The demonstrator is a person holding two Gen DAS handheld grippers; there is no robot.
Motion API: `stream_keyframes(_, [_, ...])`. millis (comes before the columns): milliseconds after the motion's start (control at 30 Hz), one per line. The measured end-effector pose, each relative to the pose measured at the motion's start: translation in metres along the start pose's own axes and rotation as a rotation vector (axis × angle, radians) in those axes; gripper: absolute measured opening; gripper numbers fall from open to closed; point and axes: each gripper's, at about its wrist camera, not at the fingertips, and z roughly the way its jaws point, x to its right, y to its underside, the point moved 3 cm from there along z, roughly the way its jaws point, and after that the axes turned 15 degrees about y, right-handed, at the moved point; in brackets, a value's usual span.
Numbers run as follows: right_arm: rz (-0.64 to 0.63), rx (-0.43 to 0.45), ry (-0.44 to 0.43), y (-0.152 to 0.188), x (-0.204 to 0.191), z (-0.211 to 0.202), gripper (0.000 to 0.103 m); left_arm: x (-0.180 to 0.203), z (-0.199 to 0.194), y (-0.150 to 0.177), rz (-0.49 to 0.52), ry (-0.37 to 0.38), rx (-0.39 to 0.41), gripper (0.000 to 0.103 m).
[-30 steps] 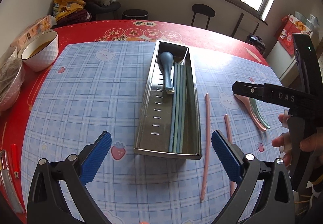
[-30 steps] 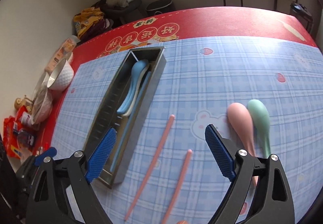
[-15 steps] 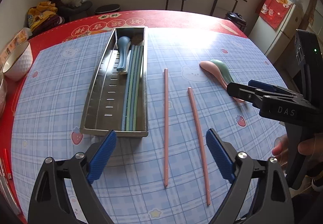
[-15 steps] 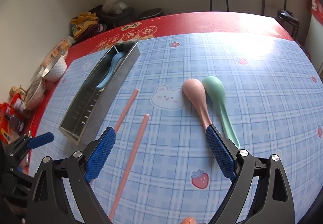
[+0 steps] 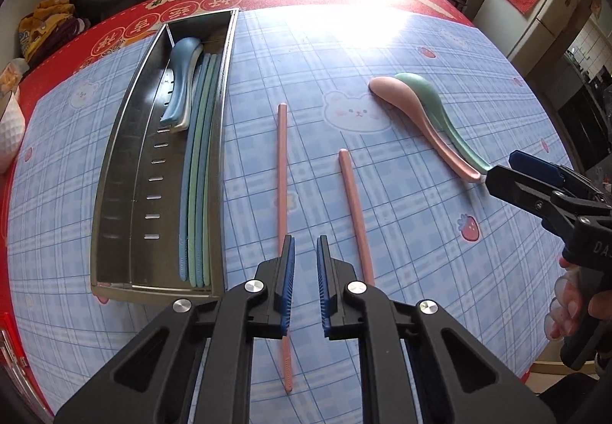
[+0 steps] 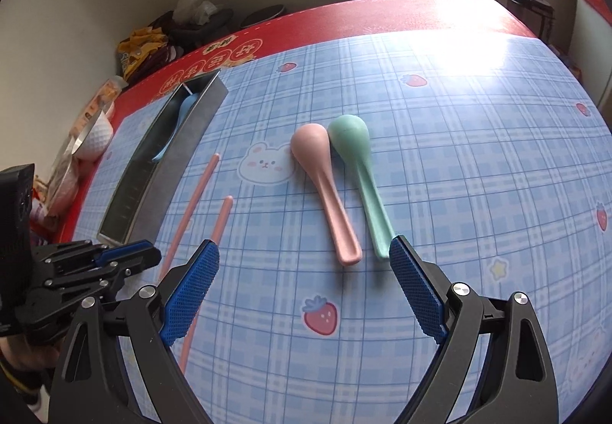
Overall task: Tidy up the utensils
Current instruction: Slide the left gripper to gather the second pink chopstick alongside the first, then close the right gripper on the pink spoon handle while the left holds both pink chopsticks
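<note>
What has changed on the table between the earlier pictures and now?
The left gripper has come down over the two pink chopsticks; its jaws, wide before, are closing with nothing clearly between them. The right gripper, open, moved toward the pink spoon and green spoon. The utensils and metal tray stayed in place.
</note>
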Motion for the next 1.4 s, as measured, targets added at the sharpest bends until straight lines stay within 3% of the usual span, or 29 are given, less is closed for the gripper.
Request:
stream_keyframes(267, [0.02, -0.014, -0.014, 0.002, 0.014, 0.005, 0.087, -0.002, 0.022, -0.011, 0.029, -0.119, -0.042, 0.011])
stream_keyframes(633, [0.034, -0.017, -0.024, 0.003, 0.027, 0.004, 0.087, -0.006, 0.032, -0.013, 0.013, -0.159, -0.051, 0.011])
stream_keyframes(767, [0.042, -0.013, -0.029, 0.002, 0.029, 0.002, 0.087, -0.005, 0.032, -0.012, -0.029, -0.116, -0.059, 0.006])
stream_keyframes(1033, [0.054, -0.012, -0.046, 0.005, 0.032, -0.001, 0.087, 0.015, 0.031, 0.007, -0.054, -0.034, -0.084, 0.006])
stream_keyframes(1167, [0.057, -0.023, -0.046, 0.009, 0.032, 0.0, 0.08, 0.02, 0.029, 0.018, -0.106, 0.014, -0.085, 0.006])
stream_keyframes(1400, [0.051, -0.033, -0.037, 0.015, 0.029, 0.002, 0.076, 0.025, 0.03, 0.023, -0.086, 0.013, -0.068, 0.006])
